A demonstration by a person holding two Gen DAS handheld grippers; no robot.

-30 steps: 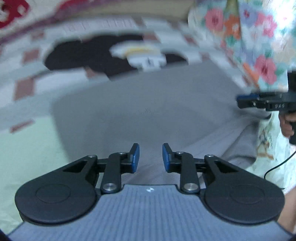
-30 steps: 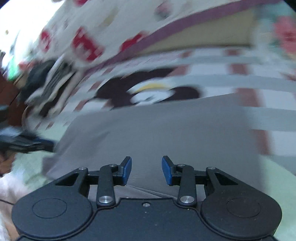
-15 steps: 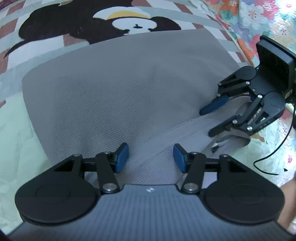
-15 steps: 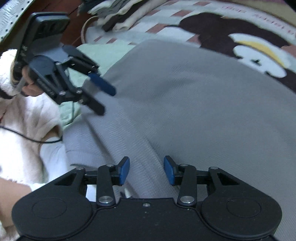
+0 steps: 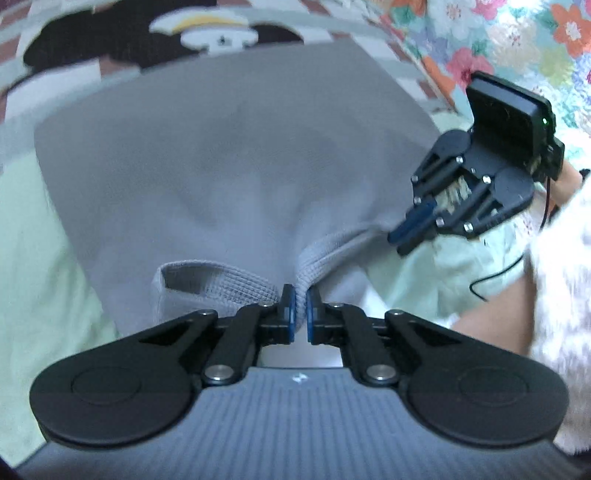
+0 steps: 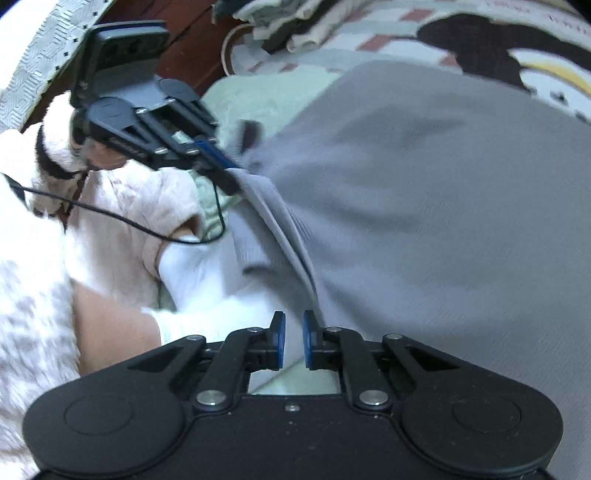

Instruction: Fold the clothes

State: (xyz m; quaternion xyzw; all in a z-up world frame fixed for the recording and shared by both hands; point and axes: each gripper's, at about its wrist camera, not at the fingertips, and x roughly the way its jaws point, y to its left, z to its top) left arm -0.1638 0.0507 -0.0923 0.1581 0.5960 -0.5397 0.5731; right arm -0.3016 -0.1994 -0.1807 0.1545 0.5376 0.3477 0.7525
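Note:
A grey knit garment point(image 5: 240, 147) lies spread on a bed, and its near edge is lifted. In the left wrist view my left gripper point(image 5: 300, 310) is shut on the ribbed hem, which bunches up between the blue pads. My right gripper point(image 5: 404, 236) is to the right, pinching the same edge, and the cloth is pulled taut between the two. In the right wrist view the garment point(image 6: 424, 203) fills the right side. Its folded edge runs down to my right gripper point(image 6: 293, 339), whose pads are nearly together. My left gripper point(image 6: 225, 173) grips the far end of that edge.
The bedspread point(image 5: 92, 48) has a black-and-white cartoon figure, with pale green sheet point(image 5: 33, 266) on the left and floral fabric point(image 5: 498, 40) at the back right. A pile of clothes point(image 6: 288, 26) sits at the far edge. The person's fluffy sleeve point(image 6: 122, 206), white sock point(image 6: 199, 273) and a cable point(image 6: 110, 218) are close by.
Both grippers have gone from open above the garment to shut on its near edge. The edge has been lifted and stretched between them.

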